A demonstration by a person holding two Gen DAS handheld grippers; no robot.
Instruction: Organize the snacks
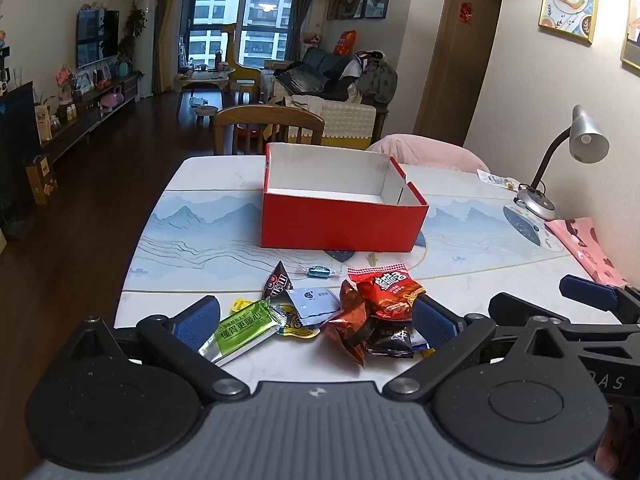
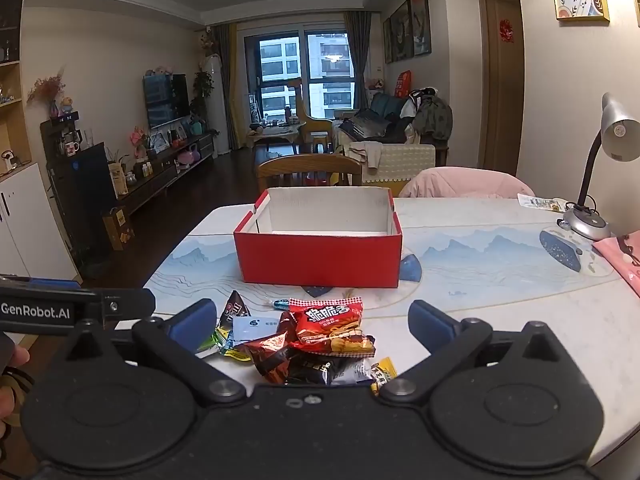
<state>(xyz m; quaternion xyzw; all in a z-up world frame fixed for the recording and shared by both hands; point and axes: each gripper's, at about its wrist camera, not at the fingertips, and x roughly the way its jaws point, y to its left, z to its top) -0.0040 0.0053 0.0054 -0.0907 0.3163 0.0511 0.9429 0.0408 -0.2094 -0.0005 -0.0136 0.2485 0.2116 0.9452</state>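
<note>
A pile of snack packets lies at the table's near edge: a red packet (image 1: 387,289) (image 2: 332,326), a green bar (image 1: 244,330), a brown foil pack (image 1: 349,327) (image 2: 272,354), a dark triangular packet (image 1: 278,280) (image 2: 235,308), a pale blue sachet (image 1: 314,304) and a wrapped blue candy (image 1: 319,271). Behind them stands an open red box (image 1: 340,224) (image 2: 318,258), white inside and empty. My left gripper (image 1: 316,320) is open, its fingers either side of the pile, above it. My right gripper (image 2: 314,320) is open too, holding nothing. In the left wrist view the right gripper's finger (image 1: 588,298) shows at the right.
A desk lamp (image 1: 560,168) (image 2: 600,176) stands at the table's right, with a pink patterned cloth (image 1: 586,248) beside it. Wooden chair (image 1: 268,128) and a pink-draped chair (image 1: 428,152) sit behind the table (image 1: 208,216). A person's hand (image 2: 10,384) shows at the left.
</note>
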